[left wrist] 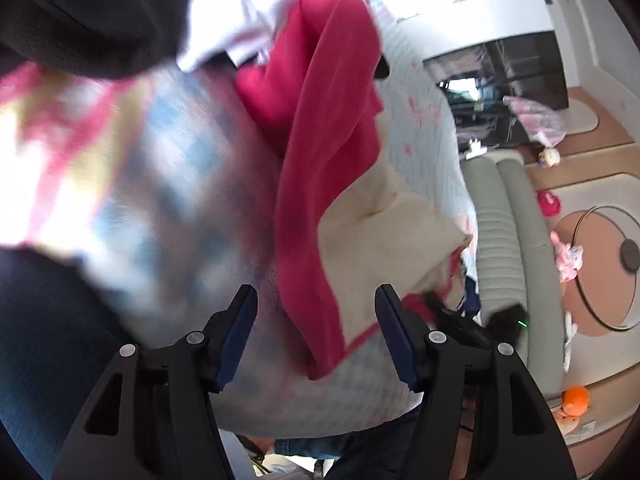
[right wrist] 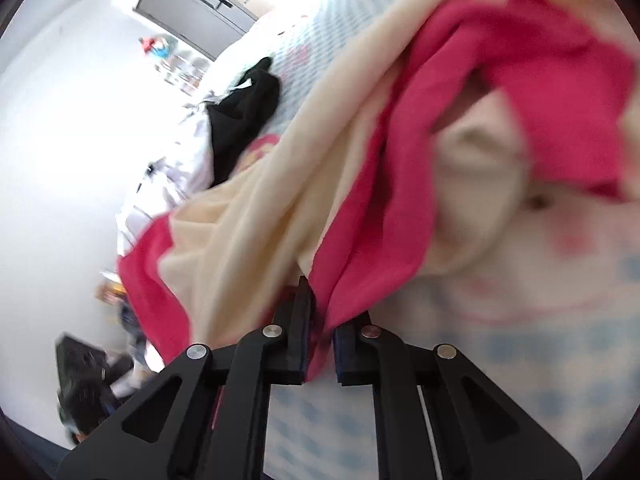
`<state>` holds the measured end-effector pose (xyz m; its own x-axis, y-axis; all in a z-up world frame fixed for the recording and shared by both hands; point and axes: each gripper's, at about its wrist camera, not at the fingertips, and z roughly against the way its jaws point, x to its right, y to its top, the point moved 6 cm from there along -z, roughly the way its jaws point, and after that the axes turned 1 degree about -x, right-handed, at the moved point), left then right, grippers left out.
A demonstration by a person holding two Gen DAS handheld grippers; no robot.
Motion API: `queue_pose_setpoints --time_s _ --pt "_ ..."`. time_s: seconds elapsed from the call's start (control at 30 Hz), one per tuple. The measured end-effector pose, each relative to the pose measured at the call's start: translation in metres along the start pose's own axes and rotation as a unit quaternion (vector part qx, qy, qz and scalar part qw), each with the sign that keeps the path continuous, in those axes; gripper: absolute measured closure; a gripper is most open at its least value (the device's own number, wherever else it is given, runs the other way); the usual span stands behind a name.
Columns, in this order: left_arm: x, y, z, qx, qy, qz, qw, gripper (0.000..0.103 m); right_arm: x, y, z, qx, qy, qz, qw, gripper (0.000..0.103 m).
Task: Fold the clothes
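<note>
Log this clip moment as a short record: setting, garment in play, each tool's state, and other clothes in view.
setting: bed with a blue-checked, pink-printed cover
garment: pink and cream garment, draped and bunched, not yet folded
right tool: shut on the garment's pink edge
left tool: open, garment hanging between its fingers, not gripped
other clothes: black garment and white garment lying on the bed
image quality: motion blur on the cover

This is a home, a lived-in bedroom or family room. A quilted bedspread in pale blue checks with pink motifs (left wrist: pixel 424 120) covers a bed strewn with loose clothes. Beside it stands a ribbed grey-green upholstered sofa (left wrist: pixel 508 240), with pink soft toys (left wrist: pixel 568 256) and an orange plush toy (left wrist: pixel 576 400) scattered on the wood-and-cream floor, and a grey sliding door (right wrist: pixel 192 12) in a white wall.
</note>
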<state>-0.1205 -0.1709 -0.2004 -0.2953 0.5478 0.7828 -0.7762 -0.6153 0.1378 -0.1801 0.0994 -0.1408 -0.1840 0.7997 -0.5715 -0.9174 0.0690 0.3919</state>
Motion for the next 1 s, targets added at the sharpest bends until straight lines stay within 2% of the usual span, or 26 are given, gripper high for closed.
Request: queue_pose_setpoints --time_s 0.13,0.27,0.3,0.4,0.43,0.47,0.5,0.53,0.57,0.63,0.73,0.8,0.87,1.0 --pt "0.009 -0.008 -0.031 -0.027 0.002 -0.021 0.9994 0.04 0.015 -0.005 0.059 0.036 -0.013 -0.007 0.999 0.096" --pt "0.002 -0.012 -0.046 -0.016 0.026 -0.019 0.9994 0.04 0.039 -0.011 0.097 0.059 -0.039 -0.036 0.997 0.098" --pt "0.001 -0.013 -0.046 -0.014 0.027 -0.015 0.9994 0.04 0.048 -0.013 0.1 0.058 -0.055 -0.04 0.996 0.098" --pt "0.004 -0.017 -0.041 -0.011 0.029 -0.028 0.9991 0.04 0.053 -0.015 0.088 0.037 -0.036 -0.056 0.997 0.095" --pt "0.005 -0.019 -0.04 -0.012 0.028 -0.037 0.9988 0.043 0.055 -0.016 0.084 0.029 -0.029 -0.062 0.997 0.091" --pt "0.007 -0.02 -0.04 -0.012 0.026 -0.041 0.9987 0.047 0.056 -0.016 0.079 0.022 -0.022 -0.067 0.997 0.075" --pt "0.009 -0.018 -0.041 -0.016 0.02 -0.041 0.9988 0.071 0.055 -0.012 0.073 0.018 -0.026 -0.058 0.998 0.063" --pt "0.014 -0.016 -0.042 -0.027 0.009 -0.041 0.9988 0.102 0.058 -0.007 0.064 0.014 -0.041 -0.044 0.998 0.06" --pt "0.019 -0.014 -0.04 -0.033 -0.002 -0.042 0.9986 0.101 0.062 -0.005 0.056 0.006 -0.055 -0.03 0.998 0.06" --pt "0.033 -0.006 -0.016 0.0 -0.023 -0.06 0.9979 0.1 0.069 0.008 0.036 0.001 -0.062 -0.033 0.998 0.055" --pt "0.053 0.015 0.027 0.062 -0.013 -0.084 0.9945 0.1 0.08 0.029 0.005 -0.009 -0.048 -0.086 0.995 0.044" --pt "0.052 0.028 0.05 0.088 -0.011 -0.082 0.9927 0.1 0.075 0.035 -0.006 -0.008 -0.02 -0.102 0.995 0.031" --pt "0.044 0.035 0.057 0.08 -0.009 -0.086 0.993 0.1 0.066 0.04 -0.011 0.0 0.002 -0.101 0.995 0.031" --pt "0.028 0.038 0.03 0.043 0.045 -0.104 0.9926 0.099 0.055 0.038 -0.034 0.0 0.052 -0.136 0.989 0.029"
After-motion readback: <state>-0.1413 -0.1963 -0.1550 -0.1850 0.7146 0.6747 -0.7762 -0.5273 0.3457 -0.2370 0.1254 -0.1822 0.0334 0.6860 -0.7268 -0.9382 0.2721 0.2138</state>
